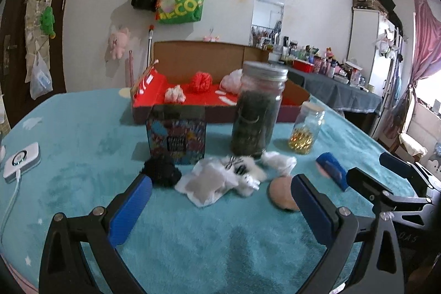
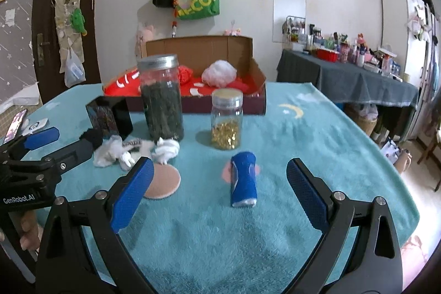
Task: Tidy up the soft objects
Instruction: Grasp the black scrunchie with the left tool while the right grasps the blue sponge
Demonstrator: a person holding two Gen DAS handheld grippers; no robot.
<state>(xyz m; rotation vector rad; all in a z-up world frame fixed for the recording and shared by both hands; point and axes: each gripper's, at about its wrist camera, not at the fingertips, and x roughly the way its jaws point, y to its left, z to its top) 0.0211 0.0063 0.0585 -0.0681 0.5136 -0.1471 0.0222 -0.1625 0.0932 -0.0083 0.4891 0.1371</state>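
Observation:
A blue cloth roll lies on the teal blanket, just beyond and between my right gripper's open fingers, not touched. A round peach pad sits by its left finger. My left gripper is open and empty, short of a pile of white cloths. A black fuzzy tuft lies to the pile's left and a white cotton wad to its right. Behind stands a cardboard box with a red lining, holding a white fluffy ball and a red ball.
A tall jar of dark leaves, a small jar of gold capsules and a colourful box stand between the soft things and the cardboard box. A white device on a cable and a phone lie at the left.

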